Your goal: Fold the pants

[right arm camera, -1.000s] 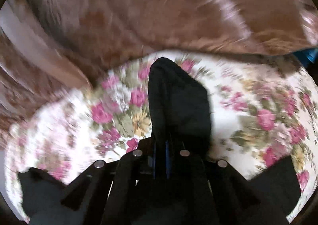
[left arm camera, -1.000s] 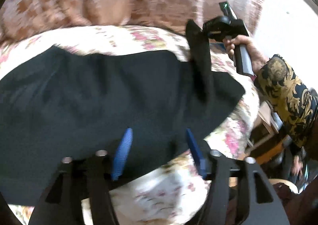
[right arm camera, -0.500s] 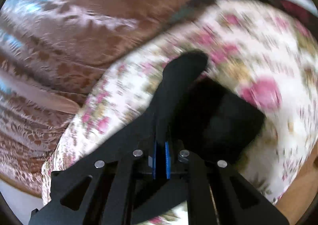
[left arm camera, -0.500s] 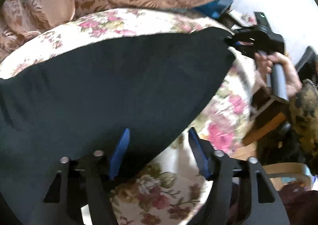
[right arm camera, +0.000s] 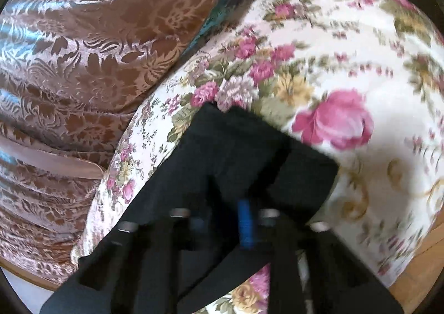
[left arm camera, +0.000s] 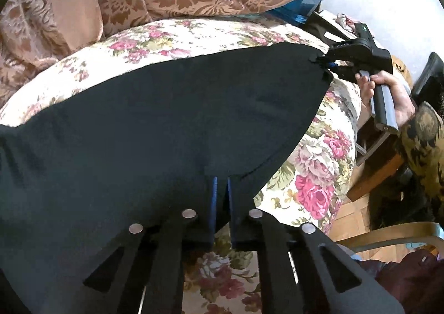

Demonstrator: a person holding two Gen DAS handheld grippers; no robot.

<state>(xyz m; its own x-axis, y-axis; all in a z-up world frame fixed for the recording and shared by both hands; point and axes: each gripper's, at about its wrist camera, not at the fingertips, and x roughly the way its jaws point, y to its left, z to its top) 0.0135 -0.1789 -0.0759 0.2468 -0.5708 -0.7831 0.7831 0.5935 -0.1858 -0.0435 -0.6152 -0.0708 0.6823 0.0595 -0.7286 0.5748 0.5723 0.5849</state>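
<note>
Left wrist view | left gripper clamped on black pants edge | right gripper pinching far corner, floral cushion underneath

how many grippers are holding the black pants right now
2. The left gripper is shut on the near edge of the black pants; the right gripper pinches the far right corner, over the floral cushion. No other gripper shows.
</note>
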